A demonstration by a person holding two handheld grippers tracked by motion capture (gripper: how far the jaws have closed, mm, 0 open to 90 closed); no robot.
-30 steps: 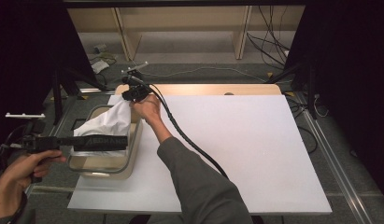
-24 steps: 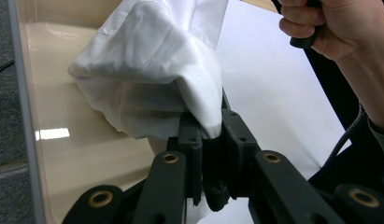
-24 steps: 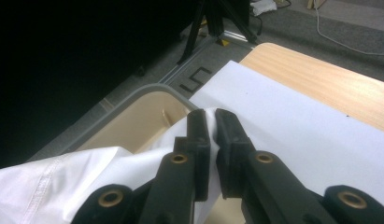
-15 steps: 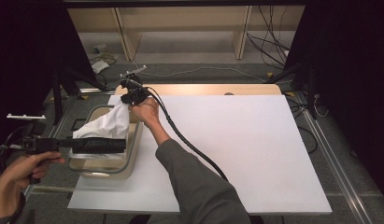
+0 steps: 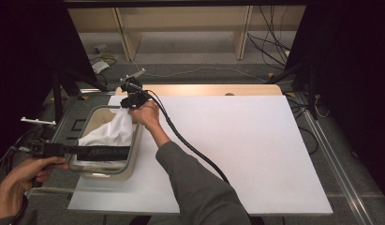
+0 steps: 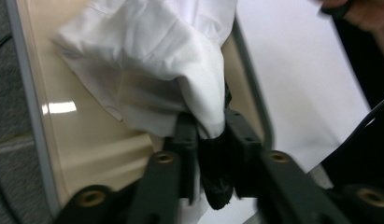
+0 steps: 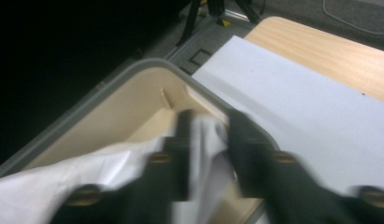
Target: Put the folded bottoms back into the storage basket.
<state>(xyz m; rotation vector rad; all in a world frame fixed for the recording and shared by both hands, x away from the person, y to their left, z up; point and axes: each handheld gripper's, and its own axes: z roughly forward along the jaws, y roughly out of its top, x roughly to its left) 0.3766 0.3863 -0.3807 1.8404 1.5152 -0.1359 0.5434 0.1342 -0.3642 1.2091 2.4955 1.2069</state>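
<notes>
A person stands at a table [image 5: 237, 140] covered with a white sheet, holding a gripper in each hand. At the table's left end sits a shallow beige bin [image 5: 134, 157] with a grey rim, and a white cloth [image 5: 113, 133] hangs partly inside it.

The right gripper [image 5: 132, 100] is held by the right hand [image 5: 145, 114] just above the far right corner of the bin. Its black cable [image 5: 190, 147] trails back along the grey sleeve [image 5: 195, 185]. In the right gripper view its two jaws stand close together with a fold of the white cloth [image 7: 203, 135] pinched between them; the cloth drapes away below and to the left of the jaws, into the bin [image 7: 110, 112], whose corner lies directly beyond them. This view is blurred.

The left gripper [image 5: 120, 151] reaches across the near part of the bin, held by the left hand [image 5: 21, 180] well off the table's left edge. In the left gripper view its jaws are nearly closed on a lower edge of the cloth [image 6: 180, 79], which bunches up directly ahead of them. The bin's beige floor [image 6: 77, 140] lies to the left of the jaws and its grey rim [image 6: 255, 102] just to their right, with the white table sheet [image 6: 297, 79] beyond.
</notes>
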